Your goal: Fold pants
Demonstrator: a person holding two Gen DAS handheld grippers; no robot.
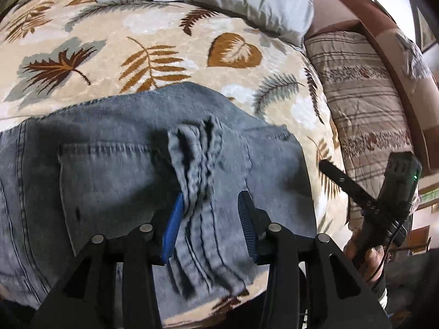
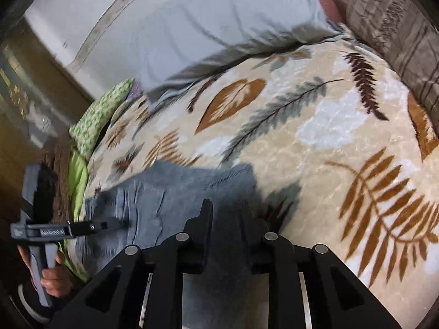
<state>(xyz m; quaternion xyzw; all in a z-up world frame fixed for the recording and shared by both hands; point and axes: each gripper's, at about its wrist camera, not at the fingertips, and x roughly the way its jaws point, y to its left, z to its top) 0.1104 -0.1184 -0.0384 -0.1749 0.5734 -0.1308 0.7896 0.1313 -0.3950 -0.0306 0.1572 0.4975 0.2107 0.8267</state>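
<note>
Jeans (image 1: 115, 148) on the bed: limp, weighty denim. Grab the thick hems. Left tongs (image 1: 208, 219) spread around bunched hem; right tongs (image 2: 225, 219) spread, empty.

Faded grey-blue denim pants (image 1: 115, 148) are seen lying on a cream bedspread (image 1: 170, 41) printed with brown and grey leaves. They are already folded over on themselves, a stitched back pocket facing up. A bunched hem end, rumpled into ridges, is laid across the top of the fold. In the right wrist view the pants (image 2: 164, 192) are blurred.
</note>
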